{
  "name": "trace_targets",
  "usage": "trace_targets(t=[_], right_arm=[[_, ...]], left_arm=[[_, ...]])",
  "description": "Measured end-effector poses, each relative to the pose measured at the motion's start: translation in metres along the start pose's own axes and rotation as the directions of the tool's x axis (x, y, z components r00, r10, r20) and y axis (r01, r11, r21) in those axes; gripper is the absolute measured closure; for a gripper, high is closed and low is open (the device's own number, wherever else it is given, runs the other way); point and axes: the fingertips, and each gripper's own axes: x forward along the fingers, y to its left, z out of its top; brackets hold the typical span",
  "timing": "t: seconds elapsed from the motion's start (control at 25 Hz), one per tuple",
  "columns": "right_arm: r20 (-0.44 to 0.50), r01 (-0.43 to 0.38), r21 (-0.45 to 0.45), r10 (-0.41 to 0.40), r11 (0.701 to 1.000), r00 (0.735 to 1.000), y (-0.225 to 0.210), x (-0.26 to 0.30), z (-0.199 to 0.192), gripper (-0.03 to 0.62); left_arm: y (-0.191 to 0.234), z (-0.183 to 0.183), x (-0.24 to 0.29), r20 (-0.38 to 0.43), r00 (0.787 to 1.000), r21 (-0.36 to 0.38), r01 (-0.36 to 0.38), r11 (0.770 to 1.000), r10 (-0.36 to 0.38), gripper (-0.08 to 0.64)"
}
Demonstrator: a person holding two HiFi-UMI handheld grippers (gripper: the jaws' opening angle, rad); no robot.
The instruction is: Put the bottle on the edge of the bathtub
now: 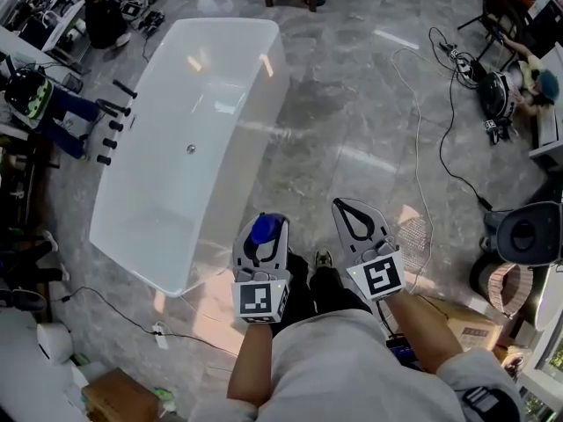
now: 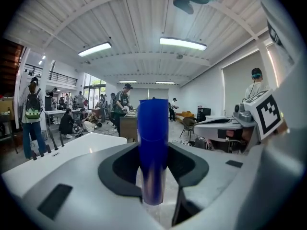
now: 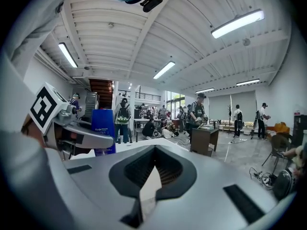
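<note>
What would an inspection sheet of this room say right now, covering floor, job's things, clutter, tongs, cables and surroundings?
Surface: grey stone floor.
Job's things: white bathtub, empty, rim bare; blue bottle upright in the left tongs.
Clutter: cardboard box at lower right.
Tongs: left tongs shut on the bottle; right tongs shut, empty.
Cables: black cable trails across the floor.
Surroundings: people standing beyond the bathtub.
</note>
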Motion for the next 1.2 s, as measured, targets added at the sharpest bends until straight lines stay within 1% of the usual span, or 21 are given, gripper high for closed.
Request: trace_targets(t=[0.2,0.44,0.6,0.68,0.8,0.96,1.08,1.2], right_arm=[[-0.025,0.007,0.003,-0.007,1.000,1.000,-0.010,0.030,-0.004,0.588],[-0.047,0.030,-0.001,-0.030,1.000,0.998,-0.022,0.079,-0.010,0.588],[-0.066,0.060,0.022,-0.058,0.998,0.996,-0.025,0.123,-0.016,0.588],[-0.071,0.055,0.037,-0.052,0.998,0.996,-0.026,0.146,-0.017,0.588],[-0.089,0.038,0.014,-0.036,0.999,0.995,-0.027,0.175,-0.019,0.588],[-0.106,0.066,-0.001,-0.066,0.998,0.992,-0.031,0.213,-0.020,0.588],[-0.108,0.081,-0.012,-0.082,0.997,0.991,-0.036,0.232,-0.023,0.588],[-0.109,0.090,-0.029,-0.093,0.995,0.990,-0.045,0.247,-0.028,0.588]], left_arm=[[0.023,0.004,0.029,-0.003,1.000,0.010,0.009,1.000,-0.009,0.392],[0.058,0.007,0.073,-0.006,0.999,0.023,0.043,0.999,-0.043,0.393],[0.088,0.006,0.103,-0.014,0.997,-0.002,0.076,0.997,-0.076,0.393],[0.103,0.009,0.118,-0.013,0.995,-0.005,0.095,0.995,-0.096,0.393],[0.124,0.011,0.139,-0.018,0.993,0.006,0.120,0.993,-0.120,0.392],[0.154,0.012,0.170,-0.011,0.988,0.002,0.154,0.988,-0.154,0.392],[0.165,0.013,0.193,0.010,0.985,0.001,0.175,0.985,-0.175,0.393],[0.170,0.010,0.215,-0.001,0.981,0.018,0.195,0.981,-0.195,0.393]])
